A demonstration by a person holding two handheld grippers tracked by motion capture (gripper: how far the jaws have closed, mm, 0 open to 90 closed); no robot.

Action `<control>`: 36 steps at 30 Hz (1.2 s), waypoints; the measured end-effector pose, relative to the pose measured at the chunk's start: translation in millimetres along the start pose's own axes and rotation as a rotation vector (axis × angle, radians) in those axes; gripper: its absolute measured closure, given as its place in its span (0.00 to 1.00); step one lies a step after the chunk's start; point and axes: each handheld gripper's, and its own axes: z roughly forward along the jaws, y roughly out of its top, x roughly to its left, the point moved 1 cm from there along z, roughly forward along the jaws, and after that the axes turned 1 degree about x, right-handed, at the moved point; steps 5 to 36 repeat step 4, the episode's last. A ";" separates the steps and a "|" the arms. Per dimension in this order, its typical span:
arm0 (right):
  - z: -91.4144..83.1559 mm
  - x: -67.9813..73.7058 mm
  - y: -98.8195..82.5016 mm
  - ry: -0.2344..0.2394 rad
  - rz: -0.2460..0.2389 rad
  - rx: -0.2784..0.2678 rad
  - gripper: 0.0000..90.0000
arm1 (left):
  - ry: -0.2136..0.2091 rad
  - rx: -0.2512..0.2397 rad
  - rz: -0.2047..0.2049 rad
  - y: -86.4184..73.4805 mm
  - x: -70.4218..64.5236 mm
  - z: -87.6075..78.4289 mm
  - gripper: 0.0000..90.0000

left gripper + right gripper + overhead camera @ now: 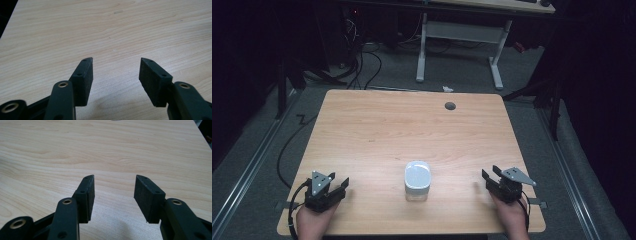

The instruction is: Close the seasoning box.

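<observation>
White-lidded jar [417, 181] mid-table [377, 125], between gaping left gripper [333, 183], right gripper [490, 176].

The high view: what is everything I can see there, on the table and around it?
Table: one, light wood, middle of the view.
Container: one, white lid over a clear body, upright near the table's front edge, between the two grippers and touching neither.
Cable hole: one, dark, round, near the table's far edge.
Second desk: one, white legs, on the floor beyond the table.
Cables: several, black, on the grey floor at the far left.
Left gripper: one, black with a grey plate, front left, jaws apart.
Right gripper: one, black with a grey plate, front right, jaws apart.
Hands: two, at the bottom edge.
</observation>
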 end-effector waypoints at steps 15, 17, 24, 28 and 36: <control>-1.5 -2.4 -0.5 -0.006 0.018 -0.002 0.57 | -0.009 0.005 0.017 -3.1 -2.7 1.5 0.51; -1.5 -2.4 -0.5 -0.006 0.018 -0.002 0.57 | -0.009 0.005 0.017 -3.1 -2.7 1.5 0.51; -1.5 -2.4 -0.5 -0.006 0.018 -0.002 0.57 | -0.009 0.005 0.017 -3.1 -2.7 1.5 0.51; -1.5 -2.4 -0.5 -0.006 0.018 -0.002 0.57 | -0.009 0.005 0.017 -3.1 -2.7 1.5 0.51; -1.5 -2.4 -0.5 -0.006 0.018 -0.002 0.57 | -0.009 0.005 0.017 -3.1 -2.7 1.5 0.51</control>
